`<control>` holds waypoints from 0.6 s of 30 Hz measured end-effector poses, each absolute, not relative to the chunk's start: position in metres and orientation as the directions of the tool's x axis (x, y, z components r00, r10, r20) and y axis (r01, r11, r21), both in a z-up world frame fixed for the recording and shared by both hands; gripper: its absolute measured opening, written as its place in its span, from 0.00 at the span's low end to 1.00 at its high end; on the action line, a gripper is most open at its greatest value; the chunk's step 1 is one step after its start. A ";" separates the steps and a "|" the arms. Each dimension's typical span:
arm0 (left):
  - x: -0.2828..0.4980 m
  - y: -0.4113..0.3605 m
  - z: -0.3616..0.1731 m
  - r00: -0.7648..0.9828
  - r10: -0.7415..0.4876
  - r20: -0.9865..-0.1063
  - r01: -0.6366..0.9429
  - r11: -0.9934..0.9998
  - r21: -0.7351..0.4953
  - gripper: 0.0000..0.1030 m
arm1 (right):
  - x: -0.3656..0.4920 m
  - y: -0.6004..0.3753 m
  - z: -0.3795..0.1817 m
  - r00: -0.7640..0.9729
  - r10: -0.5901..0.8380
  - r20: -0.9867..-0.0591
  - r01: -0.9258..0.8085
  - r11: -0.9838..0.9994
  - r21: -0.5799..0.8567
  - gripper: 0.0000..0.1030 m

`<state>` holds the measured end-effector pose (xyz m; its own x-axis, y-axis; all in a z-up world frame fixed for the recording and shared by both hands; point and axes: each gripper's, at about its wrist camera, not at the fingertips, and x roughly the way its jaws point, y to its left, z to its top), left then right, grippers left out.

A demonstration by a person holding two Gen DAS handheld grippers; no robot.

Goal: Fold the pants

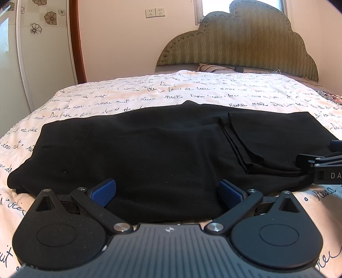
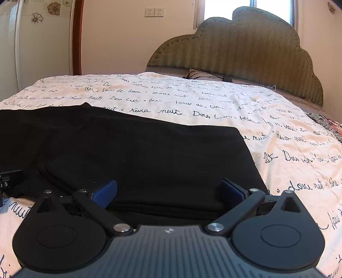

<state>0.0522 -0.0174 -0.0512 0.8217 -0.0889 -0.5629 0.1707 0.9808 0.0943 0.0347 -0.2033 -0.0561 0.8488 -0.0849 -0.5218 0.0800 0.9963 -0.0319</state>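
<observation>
While both grippers hover low at the near edge of the bed [image 1: 149,89], the black pants [image 1: 160,145] lie flat across the cream bedspread [image 2: 277,132] printed with looping black script, stretched from about 9 o'clock to 3 o'clock in the left wrist view. At the 3 o'clock end of that view a part of the cloth is turned back over the rest, its stacked hems forming a slanted edge that runs toward 5 o'clock. The left gripper [image 1: 167,192] has its jaws spread wide, the blue pads [image 1: 104,191] standing well apart over the near hem of the pants with nothing pinched between them. The right gripper [image 2: 168,192] likewise has its jaws spread wide, blue pads apart above the doubled end of the pants [image 2: 139,154], and no cloth is pressed between them; whether the pad tips rest on the fabric cannot be told. Part of the right gripper's black frame shows at 3 o'clock in the left wrist view, just beside the folded end. In the right wrist view the pants fill the field from 9 o'clock to the centre, with bare bedspread from 1 to 4 o'clock. Beyond the bed, at 12 to 1 o'clock, stands a green scalloped headboard [image 1: 245,42], with two wall sockets [image 1: 155,12] at about 11 o'clock.
</observation>
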 end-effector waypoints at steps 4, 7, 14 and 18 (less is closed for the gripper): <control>0.052 -0.017 -0.051 0.822 -0.089 -0.563 0.171 0.981 0.094 1.00 | 0.035 -0.204 -0.056 0.849 -0.084 -0.521 0.080 0.996 -0.030 1.00; 0.052 -0.017 -0.051 0.822 -0.089 -0.563 0.171 0.981 0.094 1.00 | 0.034 -0.204 -0.056 0.850 -0.084 -0.521 0.080 0.996 -0.030 1.00; 0.052 -0.017 -0.051 0.822 -0.089 -0.563 0.171 0.981 0.094 1.00 | 0.030 -0.205 -0.055 0.851 -0.083 -0.519 0.081 0.996 -0.026 1.00; 0.052 -0.017 -0.051 0.822 -0.089 -0.563 0.171 0.981 0.094 1.00 | 0.030 -0.206 -0.055 0.851 -0.082 -0.519 0.081 0.996 -0.026 1.00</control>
<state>0.0518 -0.0170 -0.0512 0.8216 -0.0892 -0.5630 0.1707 0.9809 0.0937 0.0304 -0.2057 -0.0550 0.8511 -0.0824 -0.5185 0.0806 0.9964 -0.0259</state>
